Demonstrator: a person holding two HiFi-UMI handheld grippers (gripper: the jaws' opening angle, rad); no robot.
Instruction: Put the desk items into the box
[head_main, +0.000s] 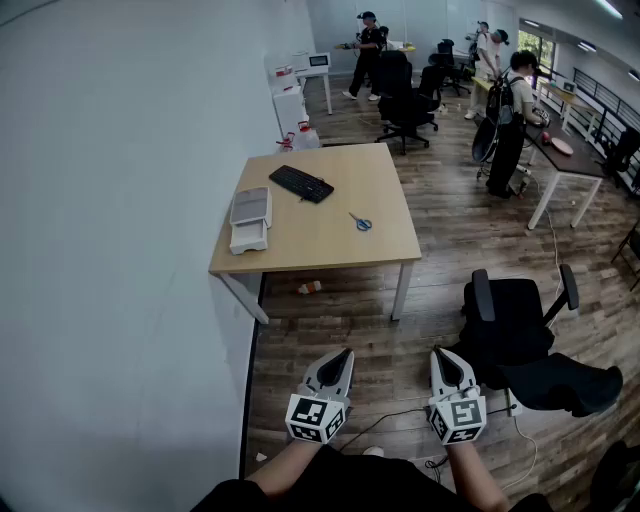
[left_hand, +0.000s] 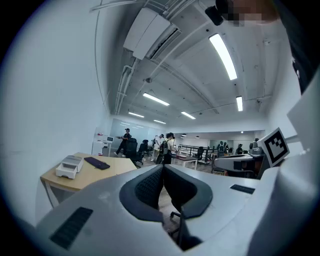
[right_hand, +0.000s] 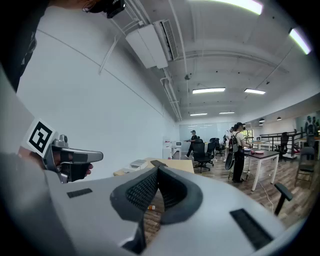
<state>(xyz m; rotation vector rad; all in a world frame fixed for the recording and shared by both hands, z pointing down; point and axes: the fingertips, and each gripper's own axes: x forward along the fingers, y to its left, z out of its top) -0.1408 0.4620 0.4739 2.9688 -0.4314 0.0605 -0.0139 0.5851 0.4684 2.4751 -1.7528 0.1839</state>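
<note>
Both grippers are hanging clenched and empty in front of the person, the left gripper (head_main: 343, 355) and the right gripper (head_main: 439, 355) each showing its jaws pressed together with nothing between them, and both are pointing roughly level toward the light wooden bench (head_main: 330, 245), well short of it. On that bench the pale grey plastic box (head_main: 250, 215) is sitting by the left edge, seemingly with a drawer pulled out at its near side. A black keyboard (head_main: 301, 183) is lying just beyond the box to the right, and a pair of blue-handled scissors (head_main: 360, 222) is resting further right of the box, well apart from it. Nothing is being carried yet, so the task seems to be standing at its very start, with the approach in hand. The next move is likely calling for stepping up to the box, letting one gripper spread its jaws, and settling on the scissors or the keyboard. Inside of the box is not showing from here, so whether anything is already lying in it cannot be told. A small orange-and-white thing (head_main: 310, 287) is lying on the floor below the box, too small to identify. In both gripper views the jaws are covering part of the bench.
</note>
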